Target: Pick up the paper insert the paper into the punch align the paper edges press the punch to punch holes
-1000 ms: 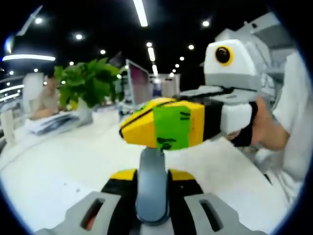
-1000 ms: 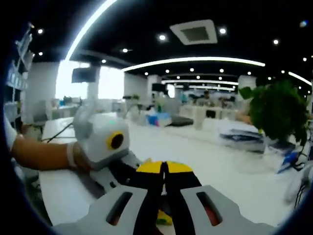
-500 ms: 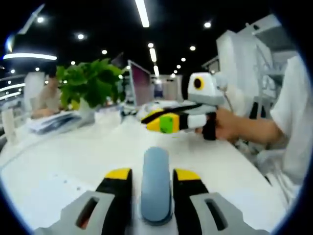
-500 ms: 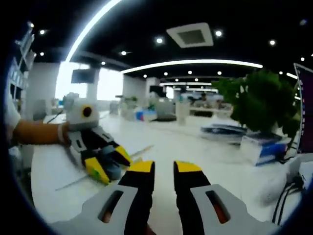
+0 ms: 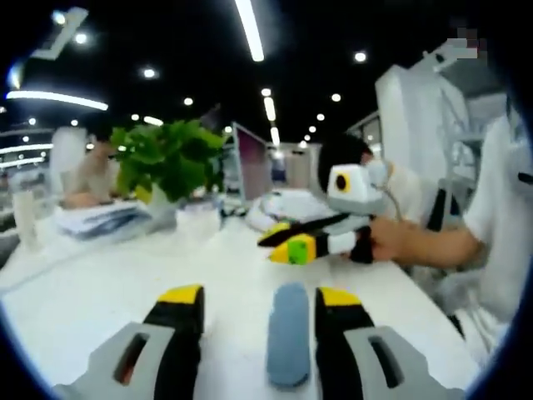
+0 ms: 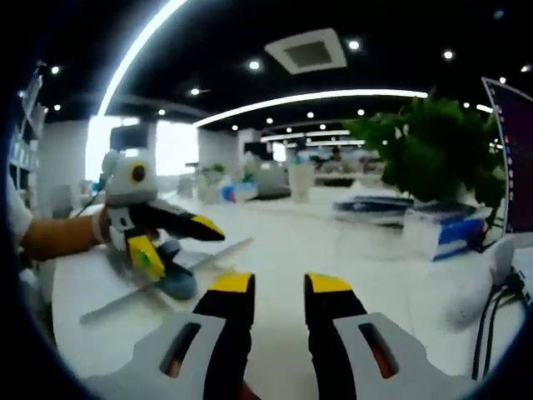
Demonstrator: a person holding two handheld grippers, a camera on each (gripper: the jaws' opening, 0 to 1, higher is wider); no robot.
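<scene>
White office desk (image 5: 100, 283). Both tools parted, empty: left tool (image 5: 260, 302) straddles punch (image 5: 289, 346); right tool (image 6: 279, 287) apart. Best realign paper (image 6: 158, 287) squarely.

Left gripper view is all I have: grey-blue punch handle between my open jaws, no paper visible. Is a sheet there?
Observer: Yes. The right gripper view shows a paper sheet lying flat on the table, running past the punch. Whether its edge sits in the slot, I cannot tell.
Operator: Right side holding anything?
Observer: No. The right hand-held gripper has its jaws apart with nothing between them.
Operator: Anything ahead of it?
Observer: A blue and white box under the plant, and cables at that view's right edge.
</scene>
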